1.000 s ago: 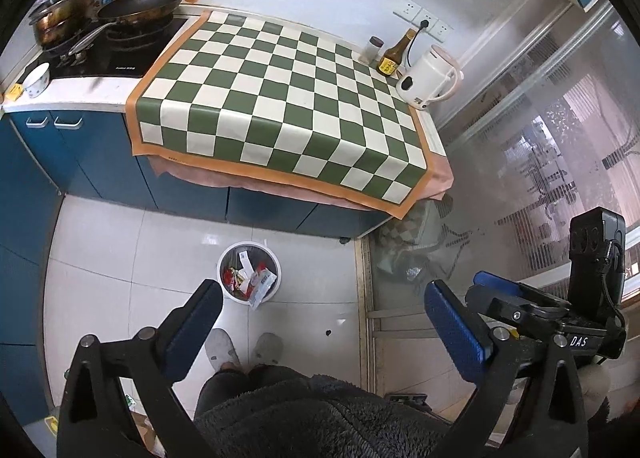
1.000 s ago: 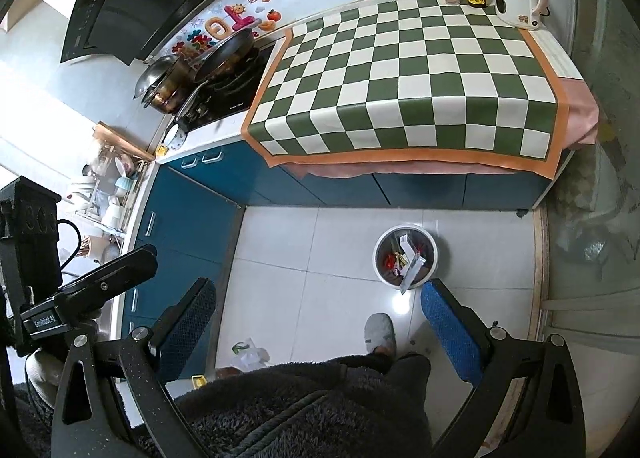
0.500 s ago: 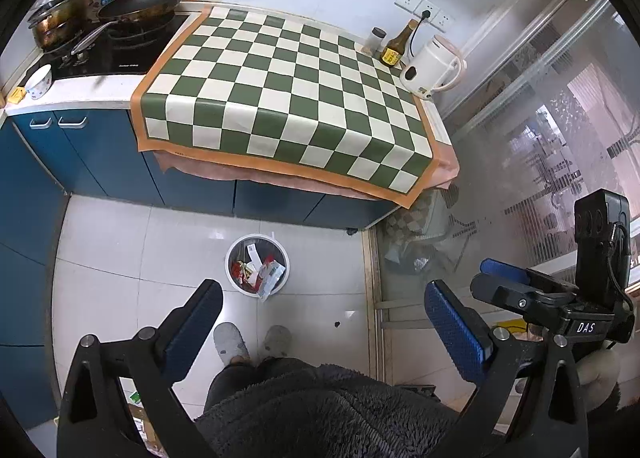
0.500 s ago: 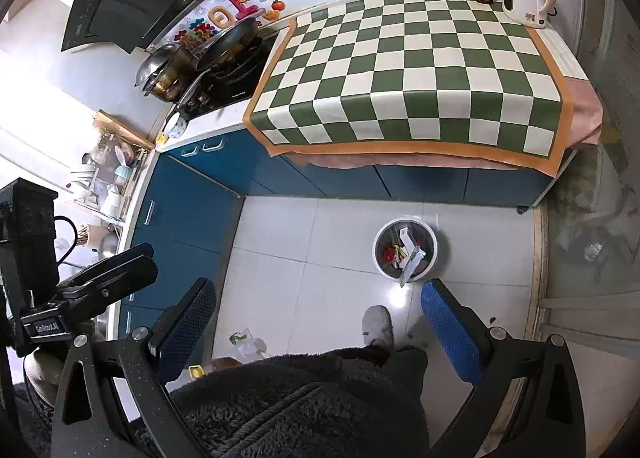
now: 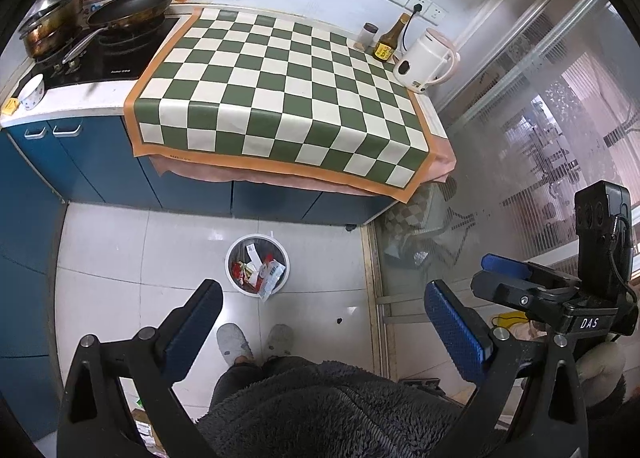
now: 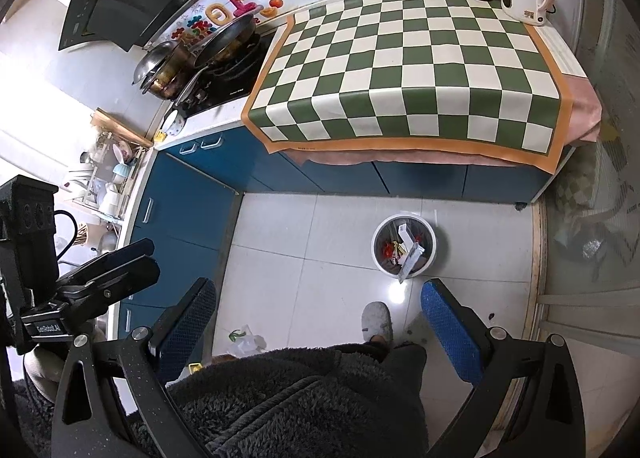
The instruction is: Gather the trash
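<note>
Standing over the small round white trash bin on the pale tiled floor, the person holds both claws high, and both are spread wide with nothing between their blue-padded fingers. The left gripper and the right gripper each look straight down past a dark fleecy garment and grey slippers that stand just behind the bin.

Wrappers and paper scraps fill the bin, and one white packet leans over its near rim, sticking out past the edge. Behind the bin runs the blue cabinet front, topped by a green-and-white chequered cloth that looks bare of litter. Left of the bin and well apart from it, near the cabinet corner, a crumpled white plastic bag with a green mark lies on the tiles; it is probably what remains to collect.

The risks, as I judge them: that leaning packet could tip out if the bin is nudged by a foot or by another piece dropped onto the heap. The bag is thin and limp, so wide fingers closing from above may pinch only a fold and let it slip loose on the way across.
</note>
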Demonstrator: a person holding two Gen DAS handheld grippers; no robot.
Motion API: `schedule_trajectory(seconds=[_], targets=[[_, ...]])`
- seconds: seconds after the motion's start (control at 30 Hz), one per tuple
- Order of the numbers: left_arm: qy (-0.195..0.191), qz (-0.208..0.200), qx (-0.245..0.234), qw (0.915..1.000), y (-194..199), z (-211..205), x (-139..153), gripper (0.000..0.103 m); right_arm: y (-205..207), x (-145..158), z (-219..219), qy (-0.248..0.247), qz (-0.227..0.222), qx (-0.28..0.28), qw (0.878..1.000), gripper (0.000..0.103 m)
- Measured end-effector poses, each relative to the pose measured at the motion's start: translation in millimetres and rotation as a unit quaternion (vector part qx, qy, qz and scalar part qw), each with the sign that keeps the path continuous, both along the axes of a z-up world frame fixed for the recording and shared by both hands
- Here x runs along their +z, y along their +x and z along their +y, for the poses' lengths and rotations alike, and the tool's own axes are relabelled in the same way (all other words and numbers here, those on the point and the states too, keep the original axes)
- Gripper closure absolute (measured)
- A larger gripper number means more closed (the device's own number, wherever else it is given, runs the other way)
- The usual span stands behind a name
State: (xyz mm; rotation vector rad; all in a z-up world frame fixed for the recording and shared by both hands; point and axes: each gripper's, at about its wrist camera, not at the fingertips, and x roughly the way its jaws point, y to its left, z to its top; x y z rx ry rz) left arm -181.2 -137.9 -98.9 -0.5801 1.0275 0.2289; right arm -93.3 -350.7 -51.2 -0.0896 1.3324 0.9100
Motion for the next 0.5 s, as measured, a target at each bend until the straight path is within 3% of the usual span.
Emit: schedule_trajectory(seconds=[0.5], targets=[[0.002, -0.003, -0.016, 0.9999, 1.6, 3.5, 1.2, 0.000, 3.7, 4.1, -6.4, -0.003, -0.002, -0.004, 1.000, 0.000]])
